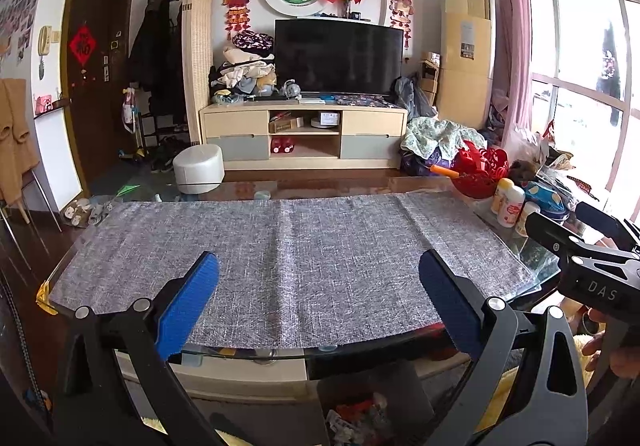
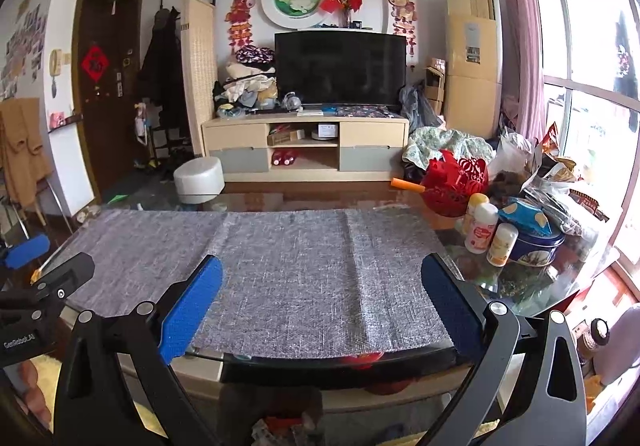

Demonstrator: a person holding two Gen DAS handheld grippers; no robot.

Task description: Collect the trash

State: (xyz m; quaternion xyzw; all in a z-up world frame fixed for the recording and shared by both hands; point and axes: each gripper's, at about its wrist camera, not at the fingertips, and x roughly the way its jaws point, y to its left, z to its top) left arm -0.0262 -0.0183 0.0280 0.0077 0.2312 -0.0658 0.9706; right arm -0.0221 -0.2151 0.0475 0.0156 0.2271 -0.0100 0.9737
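grey cloth (image 1: 288,258) on glass table (image 1: 516,246)

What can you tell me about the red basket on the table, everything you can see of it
The red basket looks like openwork plastic, a rounded bowl with lattice sides and tall cut-out pieces rising from its rim. It stands upright at the far right of the glass table, just beyond the grey cloth. An orange tube pokes out toward the left. White bottles stand right in front of it, partly covering its lower edge; whether they touch is unclear. Its contents are not visible.
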